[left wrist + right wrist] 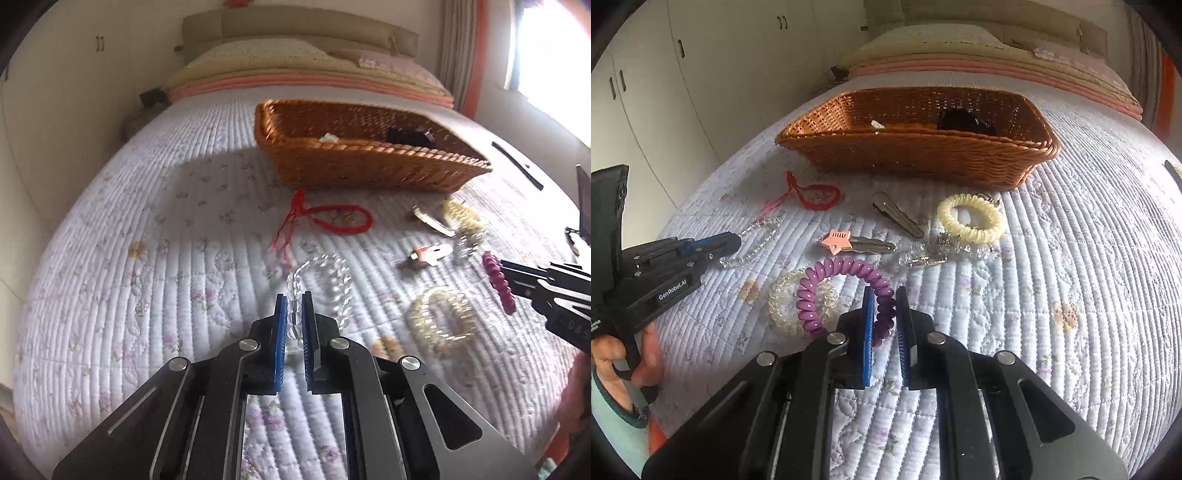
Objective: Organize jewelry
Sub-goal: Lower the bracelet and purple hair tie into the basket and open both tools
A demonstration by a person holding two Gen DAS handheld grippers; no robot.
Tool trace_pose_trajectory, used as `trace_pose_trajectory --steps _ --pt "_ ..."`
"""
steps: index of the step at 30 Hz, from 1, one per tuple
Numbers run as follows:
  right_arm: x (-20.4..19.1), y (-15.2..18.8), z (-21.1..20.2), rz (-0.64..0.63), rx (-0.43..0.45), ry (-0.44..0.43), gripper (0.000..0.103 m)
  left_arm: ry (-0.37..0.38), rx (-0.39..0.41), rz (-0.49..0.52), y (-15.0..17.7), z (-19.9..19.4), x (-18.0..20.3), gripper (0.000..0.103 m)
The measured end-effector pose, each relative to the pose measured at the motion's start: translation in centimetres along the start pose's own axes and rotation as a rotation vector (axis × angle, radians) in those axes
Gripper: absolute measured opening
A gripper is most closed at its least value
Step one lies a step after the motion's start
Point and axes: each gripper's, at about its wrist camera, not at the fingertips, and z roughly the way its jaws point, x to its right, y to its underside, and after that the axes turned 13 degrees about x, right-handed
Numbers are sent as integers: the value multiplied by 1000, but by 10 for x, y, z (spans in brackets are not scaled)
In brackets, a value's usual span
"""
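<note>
My left gripper (294, 299) is shut on a clear bead bracelet (325, 280), which lies on the quilt; it also shows in the right wrist view (753, 240). My right gripper (885, 295) is shut on a purple spiral hair tie (842, 291), seen edge-on in the left wrist view (498, 280). A brown wicker basket (369, 166) (923, 155) stands beyond, holding a black item (964, 120) and a small white piece (876, 124). On the quilt lie a red cord bracelet (332, 218), a clear spiral tie (783, 306), a cream spiral tie (971, 218), a pink star clip (836, 240) and a silver clip (897, 218).
A sparkly silver piece (942, 251) lies by the cream tie. Folded blankets and pillows (306, 77) are at the bed's head. A black strip (517, 164) lies right of the basket. Wardrobe doors (683, 74) stand to the left, a bright window (554, 55) to the right.
</note>
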Motion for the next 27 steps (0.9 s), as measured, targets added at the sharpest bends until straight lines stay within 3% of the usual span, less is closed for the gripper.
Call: trace_pose_trajectory --steps 7,14,18,20,27 --pt "3 -48 -22 -11 110 -6 10 122 156 -25 -44 -34 10 6" --pt "5 -107 4 -76 153 41 10 216 271 -16 -115 -27 24 6" --pt "13 -136 47 -76 122 70 10 252 262 -71 -144 16 22 6" --pt "17 -145 68 -75 97 76 10 255 221 -105 -149 50 18 6" --pt "17 -159 136 -112 -23 115 10 236 102 -181 -135 122 -2 6"
